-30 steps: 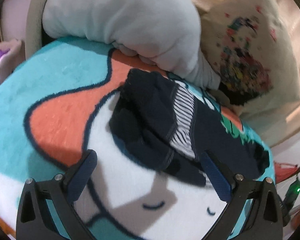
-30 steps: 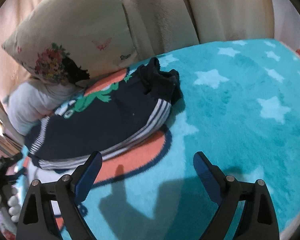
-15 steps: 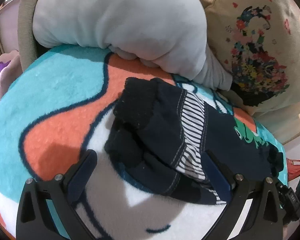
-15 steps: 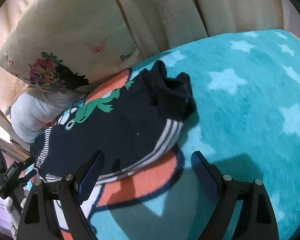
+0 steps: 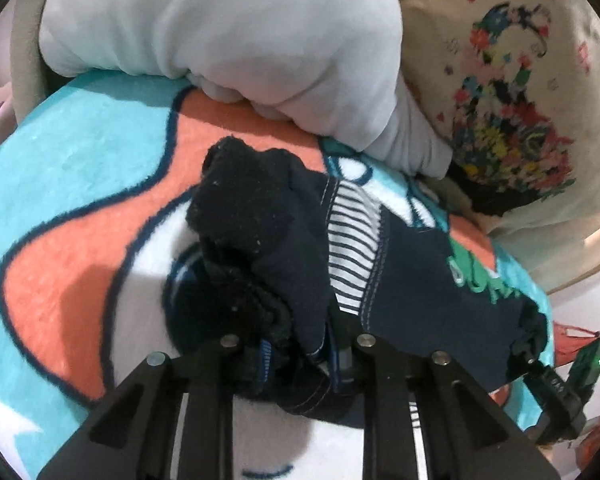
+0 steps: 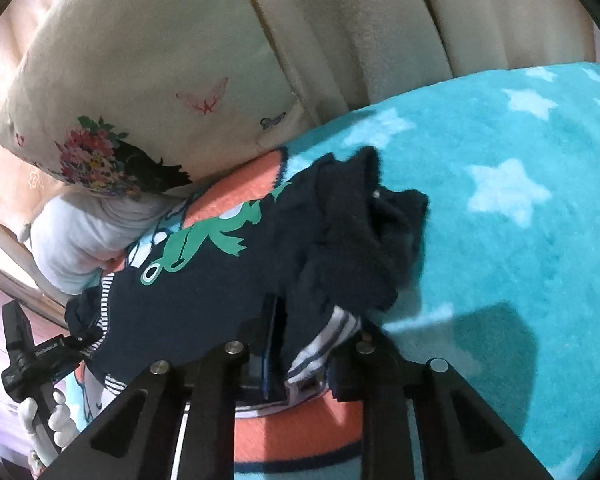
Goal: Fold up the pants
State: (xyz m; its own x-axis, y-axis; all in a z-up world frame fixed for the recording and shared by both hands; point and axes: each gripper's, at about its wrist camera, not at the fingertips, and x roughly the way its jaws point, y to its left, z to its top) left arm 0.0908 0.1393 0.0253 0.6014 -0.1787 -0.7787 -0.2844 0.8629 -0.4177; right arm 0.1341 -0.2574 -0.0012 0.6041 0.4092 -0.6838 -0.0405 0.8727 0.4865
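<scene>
Left gripper: tilted steeply down at the blanket, jaws just closed, pinching a bunched dark edge of the pants; the pads are mostly buried in cloth.
Right gripper: angled down from the other end, jaws just closed, clamped on the striped white-and-navy edge of the pants.
Pants: navy, with a green frog print and striped trim, lying in a rumpled folded heap on the blanket, a fuzzy dark part humped on top; one end is in each gripper.
Blanket: teal with white stars and an orange patch, under the pants.
Pillow: cream, flower print, propped behind the pants.
Grey cushion: just beyond the pants, beside the pillow.
</scene>
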